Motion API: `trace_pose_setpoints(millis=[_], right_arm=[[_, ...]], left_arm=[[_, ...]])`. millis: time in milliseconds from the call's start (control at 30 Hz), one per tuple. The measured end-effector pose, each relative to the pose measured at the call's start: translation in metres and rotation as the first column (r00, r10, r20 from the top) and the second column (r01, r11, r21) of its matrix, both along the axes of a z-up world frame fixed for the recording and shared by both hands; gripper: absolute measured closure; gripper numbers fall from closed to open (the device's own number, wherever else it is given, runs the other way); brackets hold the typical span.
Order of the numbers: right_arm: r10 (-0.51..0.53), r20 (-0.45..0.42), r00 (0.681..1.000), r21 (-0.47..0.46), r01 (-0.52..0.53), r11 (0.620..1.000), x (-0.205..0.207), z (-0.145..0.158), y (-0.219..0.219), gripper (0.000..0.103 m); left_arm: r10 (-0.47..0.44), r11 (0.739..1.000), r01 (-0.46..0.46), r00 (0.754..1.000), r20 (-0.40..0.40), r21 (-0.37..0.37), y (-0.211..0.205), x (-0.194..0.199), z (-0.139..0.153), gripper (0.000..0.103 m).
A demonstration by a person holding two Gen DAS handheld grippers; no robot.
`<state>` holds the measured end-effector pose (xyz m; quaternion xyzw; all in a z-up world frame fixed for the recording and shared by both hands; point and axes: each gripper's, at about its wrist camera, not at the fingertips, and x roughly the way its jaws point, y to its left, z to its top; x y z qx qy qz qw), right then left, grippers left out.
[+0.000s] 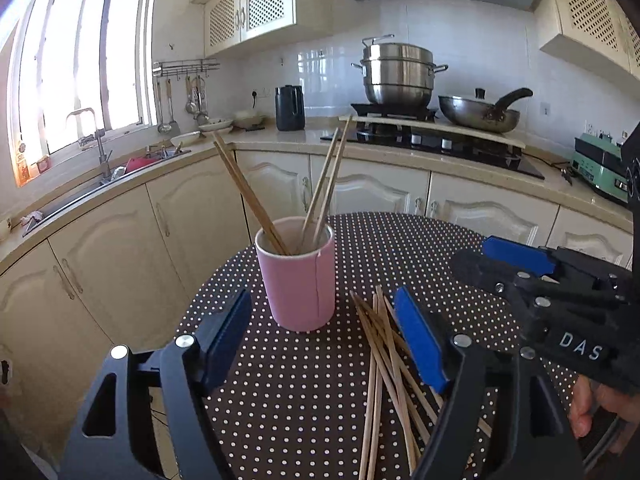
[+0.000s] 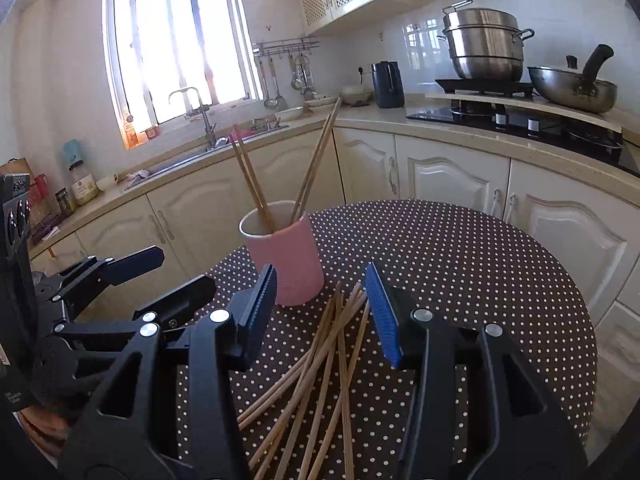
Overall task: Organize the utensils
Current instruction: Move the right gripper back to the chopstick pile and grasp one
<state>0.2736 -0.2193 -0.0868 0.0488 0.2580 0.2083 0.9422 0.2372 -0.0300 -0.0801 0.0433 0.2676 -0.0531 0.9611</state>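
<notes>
Here your loose chopsticks (image 2: 328,364) lie crossed in a heap on the dotted desk (image 2: 480,280), just beside the pink cup (image 1: 298,280) holding four upright near its far edge. Your left gripper (image 1: 326,344) and right gripper (image 2: 322,312) both gape, empty.

My left gripper (image 1: 324,344) and my right gripper (image 2: 326,312) are matt black plastic with ribbed blue pads and shiny metal bolts. The chopsticks (image 2: 320,380) look like plain pale wood, not glossy. The pink cup (image 1: 298,276) is smooth and matt. The dotted tablecloth (image 2: 460,280) has a slight sheen.
</notes>
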Motion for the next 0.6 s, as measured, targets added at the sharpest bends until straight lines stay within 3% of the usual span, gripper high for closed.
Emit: trace_pose_setpoints(millis=[267,367,467,600], right_arm=[[-0.024,-0.215,0.976,-0.071,0.009,0.997,0.018,-0.044,-0.006,0.057],[0.004,-0.311,0.95,-0.097,-0.036,0.995,0.027,-0.064,-0.001,0.068],[0.03,-0.388,0.921,-0.106,-0.076,0.991,0.033,-0.08,0.006,0.071],[0.035,-0.426,0.904,-0.133,-0.101,0.986,0.038,-0.091,0.013,0.076]], left_arm=[[-0.028,0.999,0.022,0.981,-0.191,-0.037,0.0,0.017,-0.034,0.03],[-0.054,0.997,0.038,0.97,-0.237,-0.07,0.0,0.021,-0.043,0.03],[-0.052,0.997,0.033,0.959,-0.278,-0.073,-0.001,0.028,-0.051,0.03],[-0.065,0.995,0.038,0.945,-0.322,-0.089,-0.003,0.032,-0.061,0.03]])
